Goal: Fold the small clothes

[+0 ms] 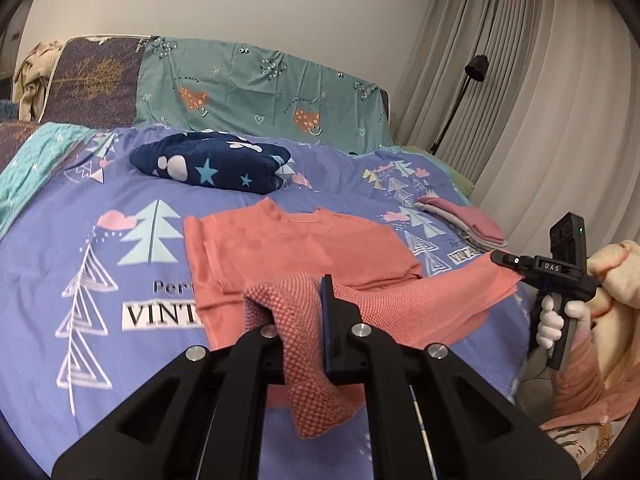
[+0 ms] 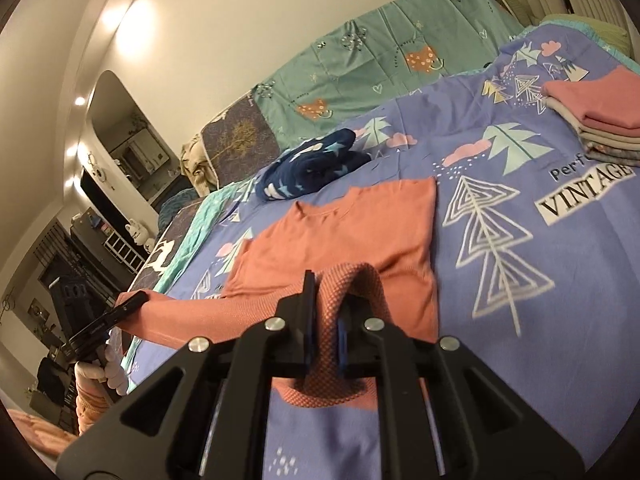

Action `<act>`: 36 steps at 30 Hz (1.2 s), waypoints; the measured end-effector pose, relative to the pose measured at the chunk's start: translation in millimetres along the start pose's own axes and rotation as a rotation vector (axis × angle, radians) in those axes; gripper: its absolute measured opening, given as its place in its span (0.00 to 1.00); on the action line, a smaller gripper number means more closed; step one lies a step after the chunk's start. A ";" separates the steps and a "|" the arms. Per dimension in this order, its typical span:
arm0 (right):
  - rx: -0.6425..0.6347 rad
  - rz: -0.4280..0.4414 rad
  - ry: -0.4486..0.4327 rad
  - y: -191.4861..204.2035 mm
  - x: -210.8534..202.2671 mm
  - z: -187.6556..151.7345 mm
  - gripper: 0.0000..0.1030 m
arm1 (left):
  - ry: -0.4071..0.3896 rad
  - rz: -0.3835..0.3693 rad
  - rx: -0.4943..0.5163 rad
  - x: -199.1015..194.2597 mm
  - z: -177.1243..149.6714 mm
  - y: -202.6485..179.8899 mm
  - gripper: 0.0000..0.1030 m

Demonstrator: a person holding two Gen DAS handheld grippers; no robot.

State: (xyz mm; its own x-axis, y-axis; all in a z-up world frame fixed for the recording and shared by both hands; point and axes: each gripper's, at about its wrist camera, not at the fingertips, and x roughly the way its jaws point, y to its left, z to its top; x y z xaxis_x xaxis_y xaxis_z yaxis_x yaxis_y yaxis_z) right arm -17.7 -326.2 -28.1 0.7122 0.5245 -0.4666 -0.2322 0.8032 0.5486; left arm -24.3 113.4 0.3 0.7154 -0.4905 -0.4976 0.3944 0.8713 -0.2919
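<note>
Salmon-pink knit top [image 1: 304, 252] was lying on the purple tree-print bedspread [image 1: 80, 248], near the bed's near edge, with its bottom hem lifted up. The left gripper [image 1: 310, 312] was clamped on one hem corner and the right gripper [image 2: 326, 312] was pinching the other, fabric bunched between the fingers. Farther back sat a navy star-print bundle [image 1: 212, 166], and off to the right a stack of folded clothes [image 2: 596, 120].
</note>
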 end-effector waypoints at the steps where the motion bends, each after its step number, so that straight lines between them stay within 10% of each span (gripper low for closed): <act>1: 0.011 0.002 0.006 -3.4 7.3 5.2 0.10 | 0.005 0.004 0.003 5.2 3.6 2.3 0.05; 20: 0.090 -0.126 0.216 -72.4 161.1 37.8 0.16 | 0.230 0.089 -0.115 165.7 9.0 96.7 0.08; 26: -0.137 -0.208 0.208 -54.8 121.5 32.6 0.41 | 0.156 0.120 -0.072 126.8 10.3 85.7 0.42; 36: -0.538 -0.350 0.319 -26.0 120.0 -15.8 0.57 | 0.276 0.258 0.221 113.9 -14.2 55.7 0.52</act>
State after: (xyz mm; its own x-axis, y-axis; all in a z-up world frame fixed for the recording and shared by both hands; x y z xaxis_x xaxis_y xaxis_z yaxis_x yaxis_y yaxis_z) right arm 63.3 -279.7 -109.4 0.5952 0.2012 -0.7780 -0.3783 0.9243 -0.0504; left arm 71.0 105.8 -84.3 0.6378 -0.2150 -0.7396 0.3579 0.9330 0.0374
